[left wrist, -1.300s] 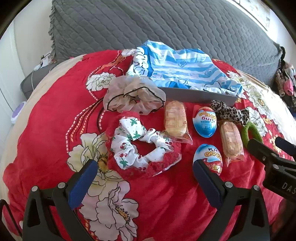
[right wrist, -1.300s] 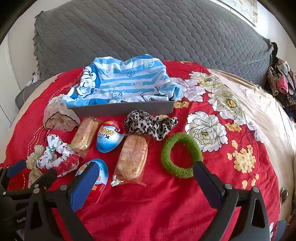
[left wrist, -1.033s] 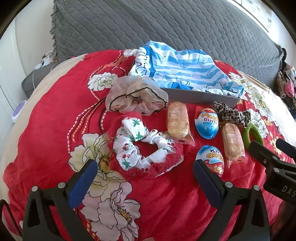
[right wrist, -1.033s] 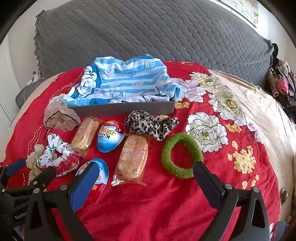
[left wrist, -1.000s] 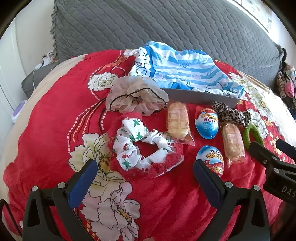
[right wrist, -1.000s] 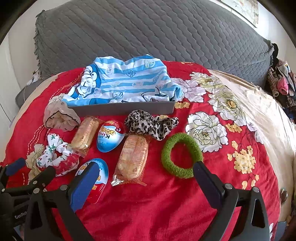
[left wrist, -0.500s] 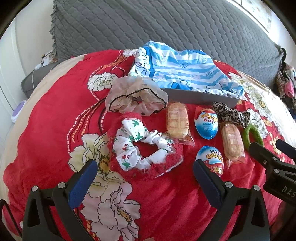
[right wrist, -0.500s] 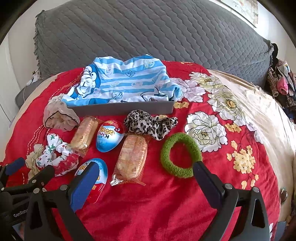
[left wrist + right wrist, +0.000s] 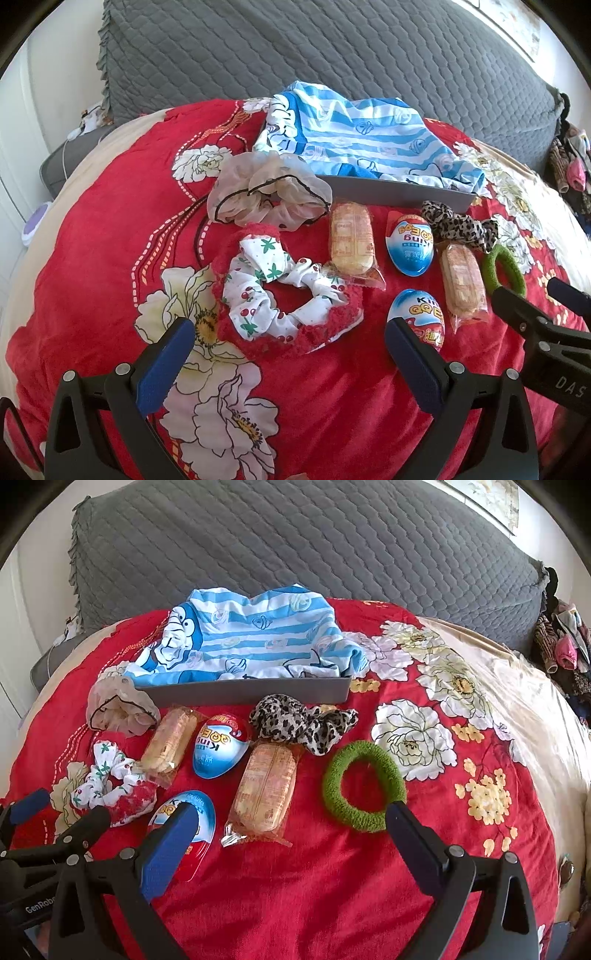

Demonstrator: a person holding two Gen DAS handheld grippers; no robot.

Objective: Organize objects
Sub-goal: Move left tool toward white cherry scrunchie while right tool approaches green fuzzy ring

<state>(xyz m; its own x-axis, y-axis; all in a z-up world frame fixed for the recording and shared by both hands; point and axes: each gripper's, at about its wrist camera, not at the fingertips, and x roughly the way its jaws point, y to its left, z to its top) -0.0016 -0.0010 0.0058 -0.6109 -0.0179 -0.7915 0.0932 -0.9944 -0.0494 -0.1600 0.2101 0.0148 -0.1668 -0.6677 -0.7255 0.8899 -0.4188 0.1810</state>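
Note:
On a red flowered bedspread lie a cherry-print scrunchie (image 9: 280, 295) on a red fuzzy ring, a sheer beige scrunchie (image 9: 266, 192), a leopard scrunchie (image 9: 299, 723), a green ring scrunchie (image 9: 364, 790), two wrapped biscuit packs (image 9: 351, 240) (image 9: 266, 790) and two blue egg-shaped sweets (image 9: 218, 749) (image 9: 417, 317). Behind them stands a grey tray (image 9: 243, 692) draped with a blue striped cloth (image 9: 251, 635). My left gripper (image 9: 288, 354) is open and empty, just short of the cherry scrunchie. My right gripper (image 9: 288, 830) is open and empty, just short of the near biscuit pack.
A grey quilted pillow (image 9: 295, 542) rises behind the tray. Clothes hang at the far right (image 9: 561, 642). The bedspread turns cream towards the right edge (image 9: 535, 701). The other gripper shows at each view's side (image 9: 535, 332) (image 9: 44, 830).
Both grippers have barely shifted; the views are nearly the same. Nothing was taken hold of or moved.

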